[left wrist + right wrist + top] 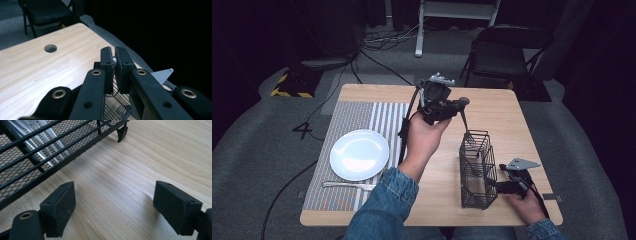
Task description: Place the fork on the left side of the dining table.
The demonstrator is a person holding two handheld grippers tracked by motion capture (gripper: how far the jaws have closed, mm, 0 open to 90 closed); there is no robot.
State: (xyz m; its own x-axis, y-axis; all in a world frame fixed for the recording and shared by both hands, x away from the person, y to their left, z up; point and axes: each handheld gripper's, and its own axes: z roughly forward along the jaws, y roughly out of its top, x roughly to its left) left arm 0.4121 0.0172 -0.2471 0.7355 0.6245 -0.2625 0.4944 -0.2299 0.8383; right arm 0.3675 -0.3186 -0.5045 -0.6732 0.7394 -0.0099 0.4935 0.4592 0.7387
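Seen from above: wooden table [507, 125], wire basket [477, 170] right of centre. Left gripper [460, 104] raised over basket, jaws pinched on a utensil handle [464, 120] angling down into it. Right gripper [492, 184] low beside basket, jaws wide apart, empty. Plate [359, 154] and fork [348, 185] on mat [349, 116] at left.

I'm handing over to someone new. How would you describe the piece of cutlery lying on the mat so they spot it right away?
Start at the striped placemat on the table's left half and find the white plate. Just below the plate, along the mat's near edge, a silver fork lies flat, the one loose utensil there, well apart from the black wire basket.
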